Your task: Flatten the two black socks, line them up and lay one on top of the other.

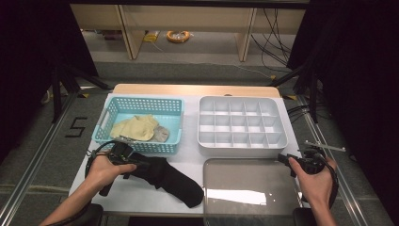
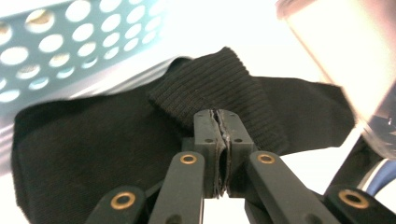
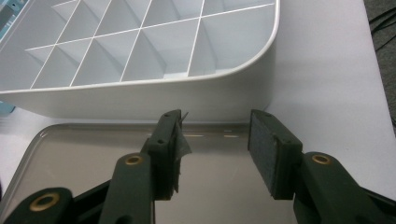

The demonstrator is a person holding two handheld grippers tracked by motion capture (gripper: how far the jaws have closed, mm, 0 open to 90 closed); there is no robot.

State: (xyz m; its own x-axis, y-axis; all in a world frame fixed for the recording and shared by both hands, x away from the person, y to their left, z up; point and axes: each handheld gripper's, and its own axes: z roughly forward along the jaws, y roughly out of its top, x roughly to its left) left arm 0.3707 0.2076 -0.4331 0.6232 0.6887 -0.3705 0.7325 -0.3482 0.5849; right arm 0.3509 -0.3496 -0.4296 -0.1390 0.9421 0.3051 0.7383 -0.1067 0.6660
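Left gripper view shows the left gripper (image 2: 219, 122) pinched on the ribbed cuff of the black sock (image 2: 116, 154) at frame centre; high view puts the sock lower left, below the blue basket (image 1: 140, 142); so thin a bite may slip when lifted, or the dangling toe may snag the basket rim; right gripper (image 3: 215, 140) gapes empty over the tray (image 3: 74, 154)

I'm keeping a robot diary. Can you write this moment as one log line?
left gripper: shut on sock cuff | right gripper: open over tray | basket: cloths inside | organizer: empty
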